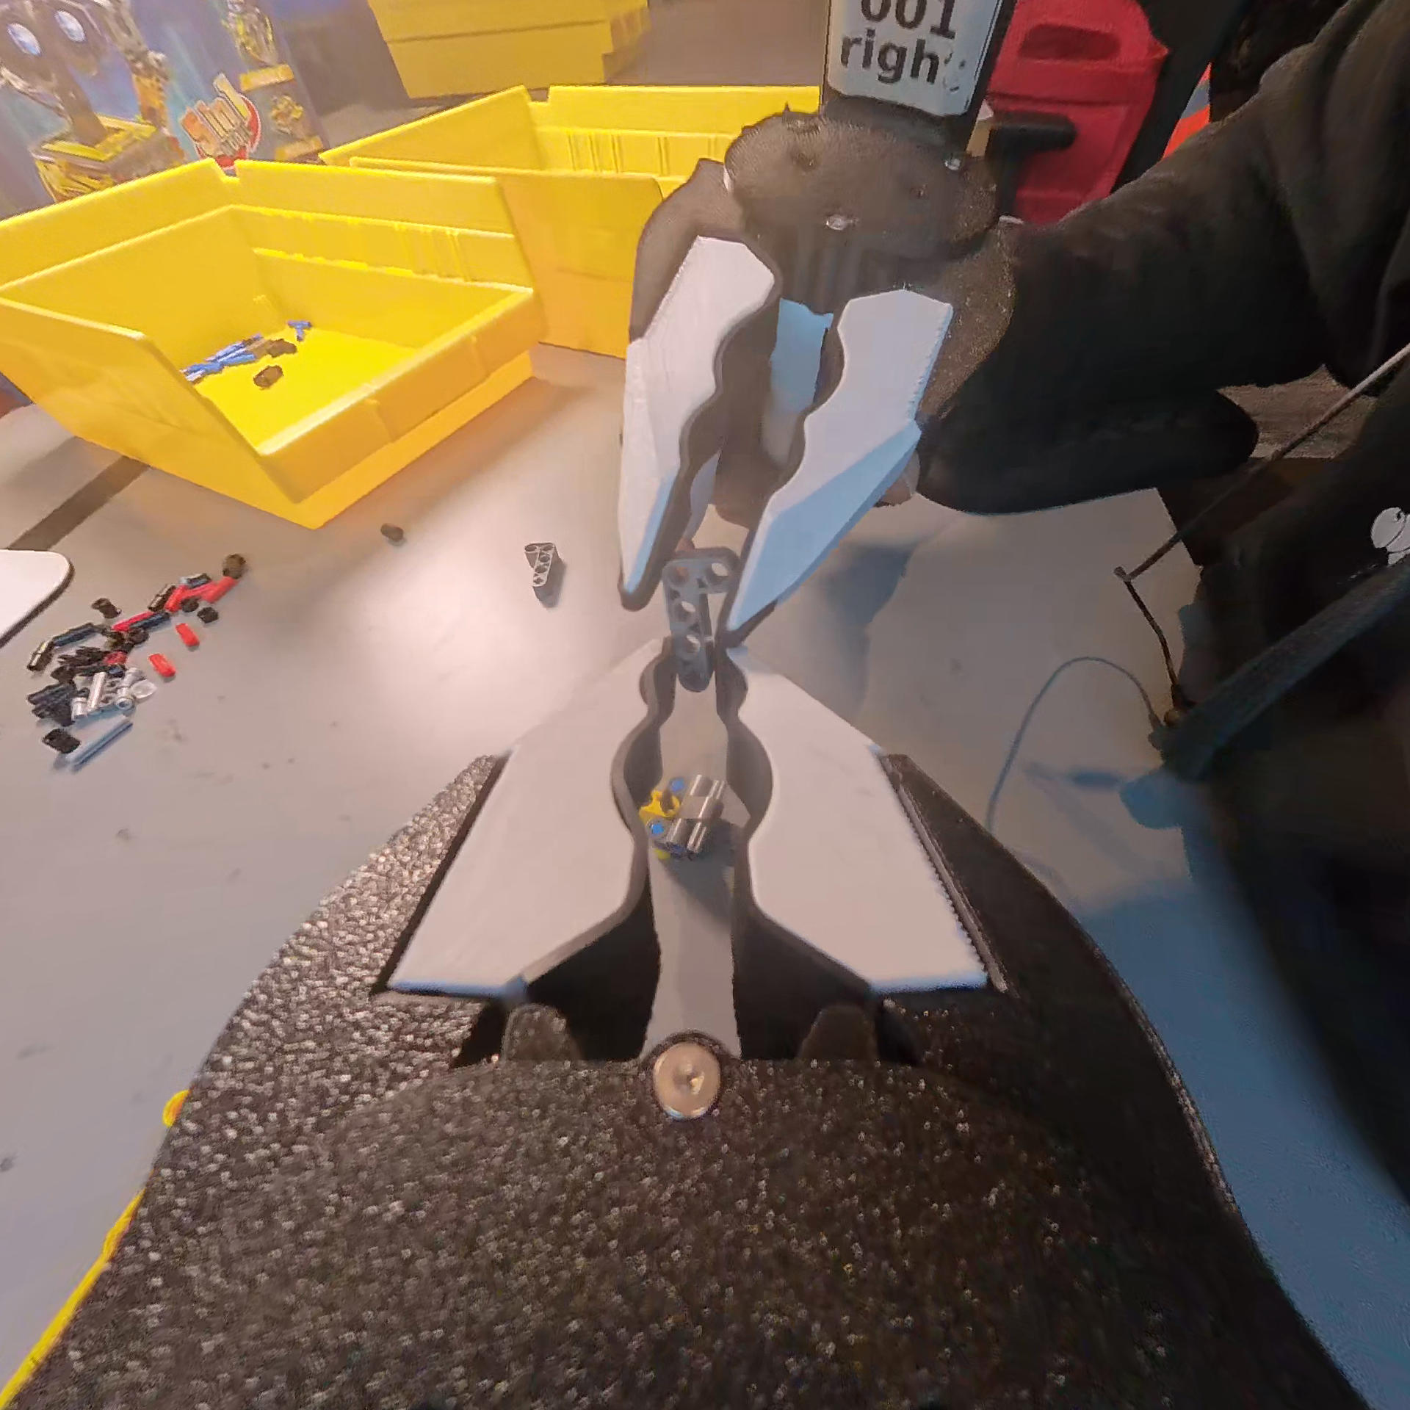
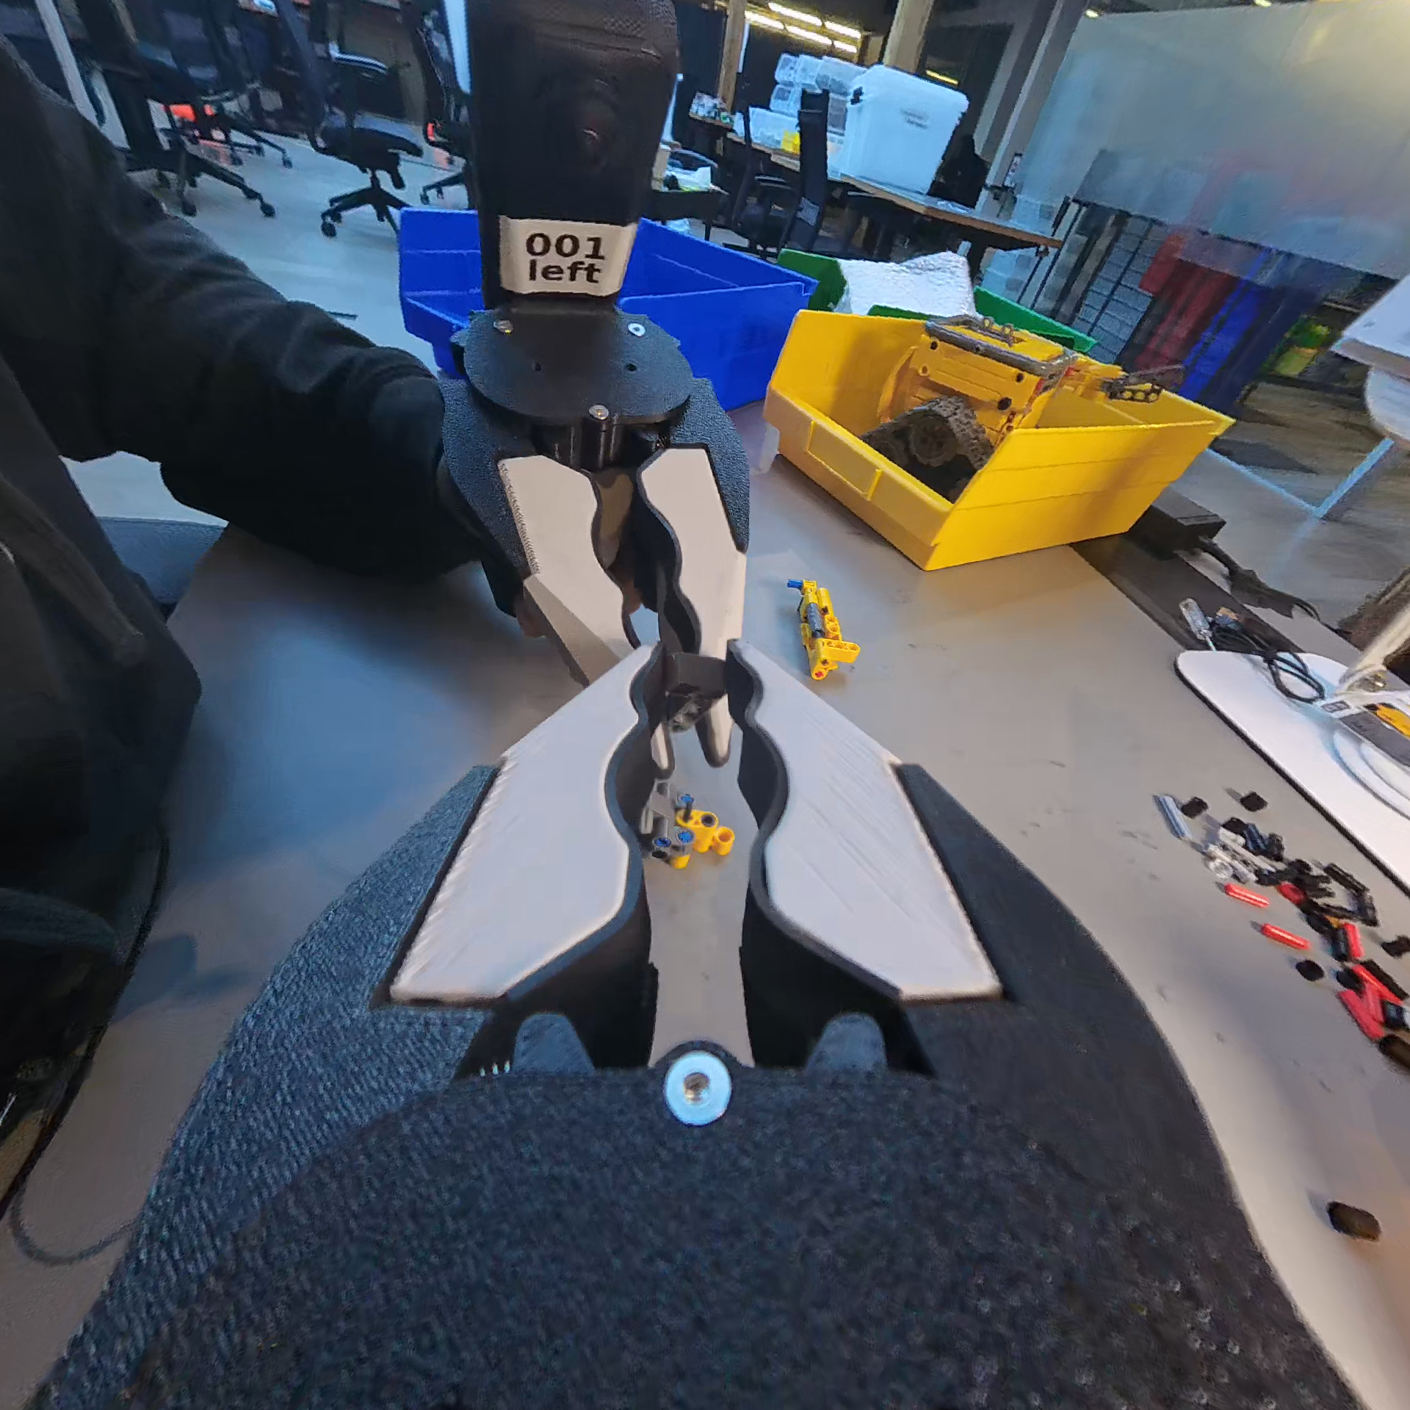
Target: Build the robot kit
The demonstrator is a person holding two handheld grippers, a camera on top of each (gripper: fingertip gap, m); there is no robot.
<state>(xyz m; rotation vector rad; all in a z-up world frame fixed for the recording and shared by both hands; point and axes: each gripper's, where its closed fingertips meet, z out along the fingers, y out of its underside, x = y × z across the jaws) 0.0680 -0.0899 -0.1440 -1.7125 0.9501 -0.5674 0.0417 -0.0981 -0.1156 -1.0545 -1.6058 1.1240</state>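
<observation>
1. Left claw: tips pinch the lower end of a dark grey holed beam, which stands upright above the tabletop.
2. Right claw: points down from above, tips closed on the beam's upper end.
3. Small grey-and-yellow block assembly: lies on the tabletop below both claws, apart from the beam.
4. Heap of black and red pieces: well to the left.
5. Yellow bin: behind the heap.
</observation>
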